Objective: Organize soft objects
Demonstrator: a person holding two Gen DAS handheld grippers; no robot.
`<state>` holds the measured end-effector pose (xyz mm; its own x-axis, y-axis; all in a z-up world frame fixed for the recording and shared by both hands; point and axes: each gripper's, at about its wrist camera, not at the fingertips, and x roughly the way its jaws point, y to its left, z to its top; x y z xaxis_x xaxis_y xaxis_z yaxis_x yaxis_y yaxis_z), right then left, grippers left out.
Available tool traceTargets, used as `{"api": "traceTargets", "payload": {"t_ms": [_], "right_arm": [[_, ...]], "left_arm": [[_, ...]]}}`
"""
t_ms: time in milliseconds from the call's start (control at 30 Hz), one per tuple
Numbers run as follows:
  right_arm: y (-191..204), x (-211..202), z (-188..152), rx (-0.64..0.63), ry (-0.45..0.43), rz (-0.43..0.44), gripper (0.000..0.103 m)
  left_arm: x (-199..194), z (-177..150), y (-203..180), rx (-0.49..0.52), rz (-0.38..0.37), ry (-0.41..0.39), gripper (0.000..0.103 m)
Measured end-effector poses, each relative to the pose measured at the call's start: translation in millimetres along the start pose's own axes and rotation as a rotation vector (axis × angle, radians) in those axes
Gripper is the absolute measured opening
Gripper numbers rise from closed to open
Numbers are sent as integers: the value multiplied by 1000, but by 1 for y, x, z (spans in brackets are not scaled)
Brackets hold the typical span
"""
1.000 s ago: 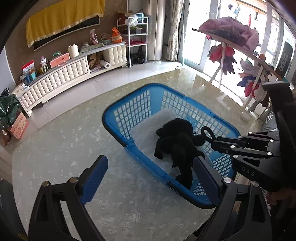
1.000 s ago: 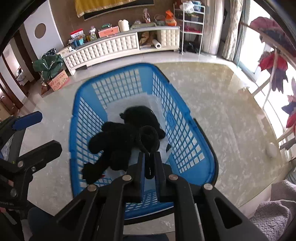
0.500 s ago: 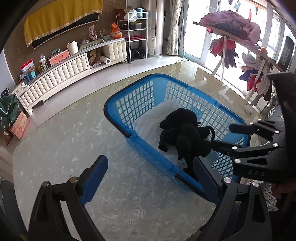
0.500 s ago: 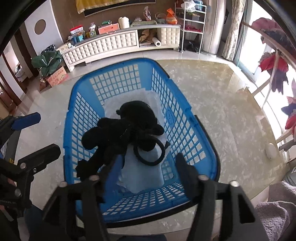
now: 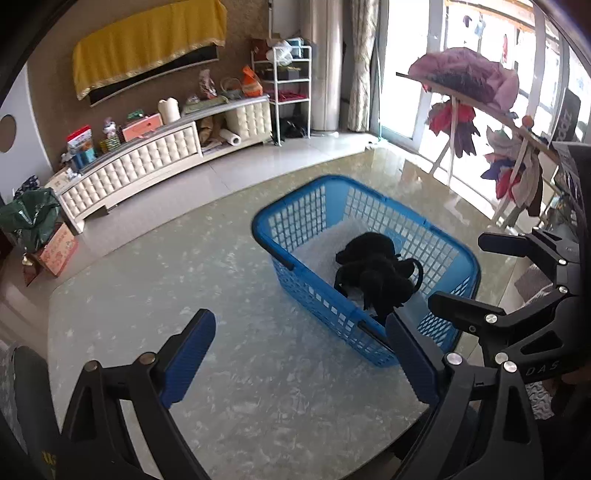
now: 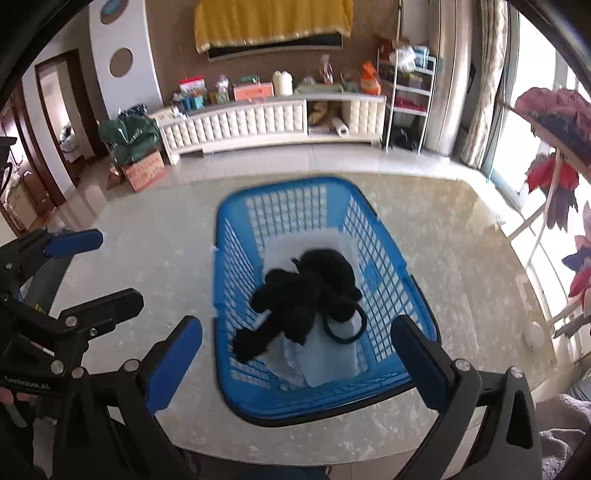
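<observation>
Left gripper (image 5: 301,354) sits over bare table (image 5: 147,295), jaws wide, nothing between the blue pads. It also shows at the left edge of the right wrist view (image 6: 99,273), well clear of the basket.

Centre: blue basket (image 6: 236,295) stands on the marbled table, mesh walls, pale liner (image 6: 325,369) on its floor. Black plush (image 6: 306,288) lies inside on the liner, limbs sprawled toward the near left corner, a loop strap (image 6: 345,328) curling off its right side. Plush is free, no pad touching it.

Right gripper (image 6: 297,354): jaws have just been opening and now stand at full spread, pads either side of the basket's near end and above it, nothing gripped. In the left wrist view it reaches in from the right (image 5: 465,277) beside the basket's right wall.

Around: green bag (image 6: 129,136) on a carton on the floor far left, white tufted cabinet (image 6: 258,122) with clutter on top along the back wall, yellow cloth (image 6: 273,22) above it, wire shelf (image 6: 406,85), then a drying rack (image 5: 480,96) with clothes by the window on the right. A small white disc (image 6: 532,336) lies on the table near its right edge. Nothing blocks the basket's open top.
</observation>
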<state>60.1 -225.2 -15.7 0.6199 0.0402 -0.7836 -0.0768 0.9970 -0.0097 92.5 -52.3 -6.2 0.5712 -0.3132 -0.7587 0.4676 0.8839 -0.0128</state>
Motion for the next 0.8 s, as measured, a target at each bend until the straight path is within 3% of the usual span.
{"api": "traceTargets", "payload": {"t_ms": [500,800], "right_arm": [[41,-119,9,-33,-288,18,103],[60,-152,4,-68,-379,42,103]], "left_arm": [[-141,-9,-2,-32,94,-267,93],[-199,-23,-3,-66,144,-375,93]]}}
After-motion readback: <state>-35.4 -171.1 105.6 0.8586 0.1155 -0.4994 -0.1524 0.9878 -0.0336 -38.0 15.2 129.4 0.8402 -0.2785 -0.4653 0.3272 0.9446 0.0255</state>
